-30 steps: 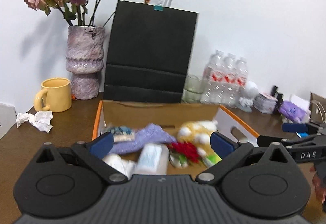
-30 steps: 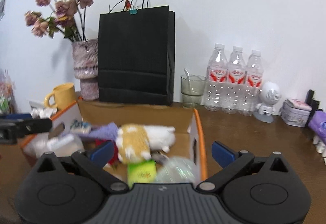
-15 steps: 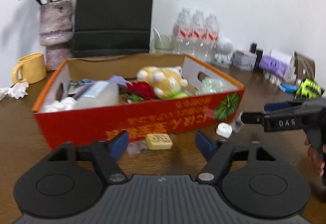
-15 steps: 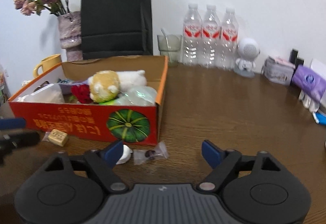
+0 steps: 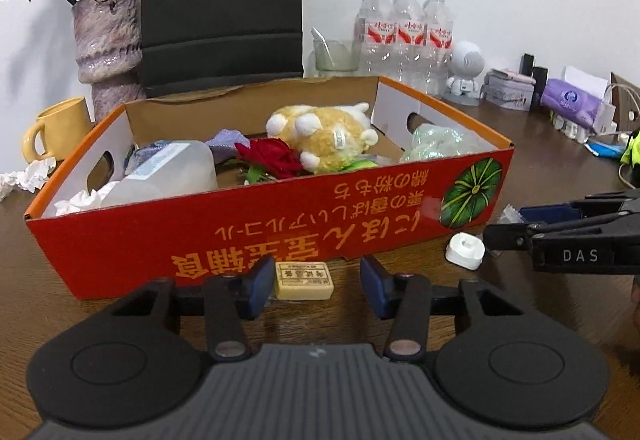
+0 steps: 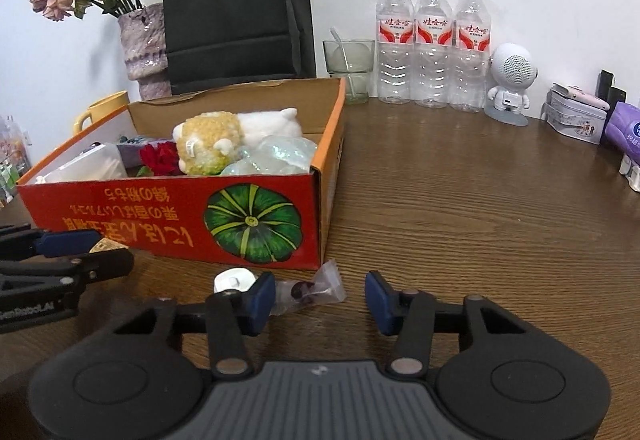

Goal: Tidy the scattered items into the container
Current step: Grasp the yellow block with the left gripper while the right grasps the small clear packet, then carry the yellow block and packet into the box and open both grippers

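A red cardboard box [image 5: 120, 240] with a pumpkin print holds a yellow plush toy [image 5: 320, 136], a red rose [image 5: 272, 158], a clear tub and other bits. In front of it on the table lies a small beige block [image 5: 304, 280], between the closing jaws of my left gripper [image 5: 317, 290]; the right pad stands clear of it. A white cap [image 5: 464, 250] lies further right. In the right wrist view, a small clear bag [image 6: 310, 290] with something dark inside lies between the closing jaws of my right gripper [image 6: 320, 300], untouched on the right side. The white cap [image 6: 234, 280] sits beside its left finger.
Behind the box stand a black paper bag [image 6: 236, 0], a vase of dried roses [image 5: 106, 36], a yellow mug [image 5: 60, 128], a glass [image 6: 350, 68], three water bottles [image 6: 434, 44] and a white robot figure [image 6: 510, 84]. Crumpled tissue [image 5: 24, 178] lies far left.
Both grippers have come down from over the box to the table in front of it. Their jaws have narrowed, the left around the beige block, the right around the clear bag.
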`<state>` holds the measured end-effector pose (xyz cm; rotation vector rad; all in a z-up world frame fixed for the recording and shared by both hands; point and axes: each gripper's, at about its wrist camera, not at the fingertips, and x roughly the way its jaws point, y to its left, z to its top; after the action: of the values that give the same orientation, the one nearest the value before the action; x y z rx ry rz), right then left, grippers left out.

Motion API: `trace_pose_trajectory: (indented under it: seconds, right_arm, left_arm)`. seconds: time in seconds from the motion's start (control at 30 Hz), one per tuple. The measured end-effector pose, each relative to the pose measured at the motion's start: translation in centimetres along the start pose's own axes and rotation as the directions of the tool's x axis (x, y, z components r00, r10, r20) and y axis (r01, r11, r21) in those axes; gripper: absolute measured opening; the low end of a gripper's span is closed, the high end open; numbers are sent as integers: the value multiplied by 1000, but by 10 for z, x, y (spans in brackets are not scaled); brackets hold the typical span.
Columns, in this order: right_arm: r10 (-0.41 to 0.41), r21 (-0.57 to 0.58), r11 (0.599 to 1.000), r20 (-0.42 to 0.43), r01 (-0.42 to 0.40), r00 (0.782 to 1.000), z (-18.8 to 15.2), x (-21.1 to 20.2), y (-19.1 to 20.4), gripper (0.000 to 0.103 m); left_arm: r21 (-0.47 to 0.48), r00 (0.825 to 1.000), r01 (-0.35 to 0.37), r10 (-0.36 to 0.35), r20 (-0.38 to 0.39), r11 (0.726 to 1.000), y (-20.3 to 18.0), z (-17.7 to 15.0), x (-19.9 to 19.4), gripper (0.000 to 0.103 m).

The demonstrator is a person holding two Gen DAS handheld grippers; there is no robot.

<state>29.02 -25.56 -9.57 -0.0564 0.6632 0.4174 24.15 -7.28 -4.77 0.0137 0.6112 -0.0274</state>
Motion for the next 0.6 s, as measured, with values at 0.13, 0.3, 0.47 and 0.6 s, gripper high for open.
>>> trace_pose_trajectory:
  seconds: [0.13,0.3,0.47,0.6]
  right_arm:
    - [3,-16,1000,1,-3,1000,-2,-3,4,25]
    - [28,-21,999,12,-28,1000,-3,-12,8,14]
    - [33,-14,999,40,-32,999,-1,-18,8,6]
    - [43,-10,999,60,-42,997,0,-24,8,4]
  left_arm:
    - [9,1000,-9,9,-16,1000,-1,-1,1,32]
    - [2,1000,21,-21,-9,1000,1,-3,-2,32]
    - [-4,999,35,-35,1,999,4,-4,-5,32]
    - [-4,999,43,-43,12,999,4,-4,-8,32]
